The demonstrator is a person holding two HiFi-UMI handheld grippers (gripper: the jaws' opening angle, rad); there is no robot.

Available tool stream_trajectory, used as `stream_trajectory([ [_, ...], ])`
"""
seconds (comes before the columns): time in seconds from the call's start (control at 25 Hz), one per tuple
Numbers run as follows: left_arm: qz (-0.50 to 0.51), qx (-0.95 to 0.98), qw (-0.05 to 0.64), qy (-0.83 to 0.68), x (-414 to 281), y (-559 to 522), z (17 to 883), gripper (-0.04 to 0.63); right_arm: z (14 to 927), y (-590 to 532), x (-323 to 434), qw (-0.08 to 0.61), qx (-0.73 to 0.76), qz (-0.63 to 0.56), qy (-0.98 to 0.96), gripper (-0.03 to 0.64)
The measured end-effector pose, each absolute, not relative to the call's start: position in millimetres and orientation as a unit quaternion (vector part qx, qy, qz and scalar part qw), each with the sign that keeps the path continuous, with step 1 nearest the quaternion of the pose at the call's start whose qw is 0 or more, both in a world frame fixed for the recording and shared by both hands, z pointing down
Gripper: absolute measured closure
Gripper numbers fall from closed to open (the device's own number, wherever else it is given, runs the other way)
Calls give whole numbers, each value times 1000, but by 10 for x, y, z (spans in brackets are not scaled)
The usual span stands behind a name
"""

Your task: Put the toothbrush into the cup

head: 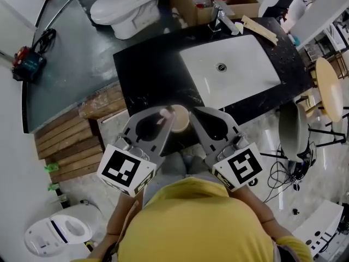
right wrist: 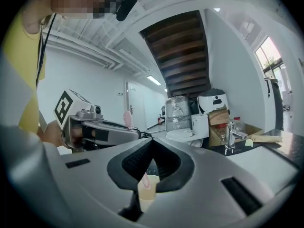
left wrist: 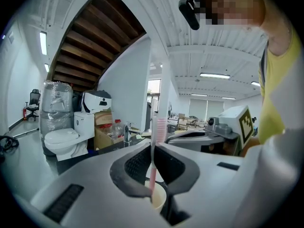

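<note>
A pink toothbrush (head: 163, 115) stands upright in my left gripper (head: 166, 112), whose jaws are shut on its handle (left wrist: 152, 167). Its bristle head (left wrist: 160, 126) points up, and its lower end dips into a small beige cup (left wrist: 158, 201). The cup (head: 181, 120) hangs just off the counter's front edge, between the two gripper tips. My right gripper (head: 197, 113) is shut on it. In the right gripper view the cup (right wrist: 147, 190) sits at the jaws' lower gap with the pink tip inside it, and the left gripper's marker cube (right wrist: 66, 107) is at the left.
A black counter (head: 147, 75) with a white sink basin (head: 245, 78) and a faucet (head: 223, 16) lies ahead. Beyond it are a toilet (head: 122, 4) and a cardboard box (head: 188, 10). Wooden slats (head: 71, 143) lie at the left, a stool (head: 330, 89) at the right.
</note>
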State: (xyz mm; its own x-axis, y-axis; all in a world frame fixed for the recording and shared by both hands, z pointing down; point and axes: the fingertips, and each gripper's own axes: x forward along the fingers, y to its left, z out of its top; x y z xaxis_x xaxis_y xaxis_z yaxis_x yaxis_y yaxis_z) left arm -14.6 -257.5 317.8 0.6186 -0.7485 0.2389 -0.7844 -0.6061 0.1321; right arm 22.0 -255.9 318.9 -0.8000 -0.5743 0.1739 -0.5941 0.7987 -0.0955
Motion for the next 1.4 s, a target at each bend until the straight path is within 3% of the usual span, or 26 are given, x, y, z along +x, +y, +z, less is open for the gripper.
stream_trajectory([
  [0.56, 110, 898, 172, -391, -157, -2852, 3706, 566, 3571, -2799, 102, 96, 324, 114, -934, 600],
  [1.4, 149, 909, 208, -330, -55, -2872, 4117, 566, 3897, -2798, 98, 127, 337, 139, -923, 601],
])
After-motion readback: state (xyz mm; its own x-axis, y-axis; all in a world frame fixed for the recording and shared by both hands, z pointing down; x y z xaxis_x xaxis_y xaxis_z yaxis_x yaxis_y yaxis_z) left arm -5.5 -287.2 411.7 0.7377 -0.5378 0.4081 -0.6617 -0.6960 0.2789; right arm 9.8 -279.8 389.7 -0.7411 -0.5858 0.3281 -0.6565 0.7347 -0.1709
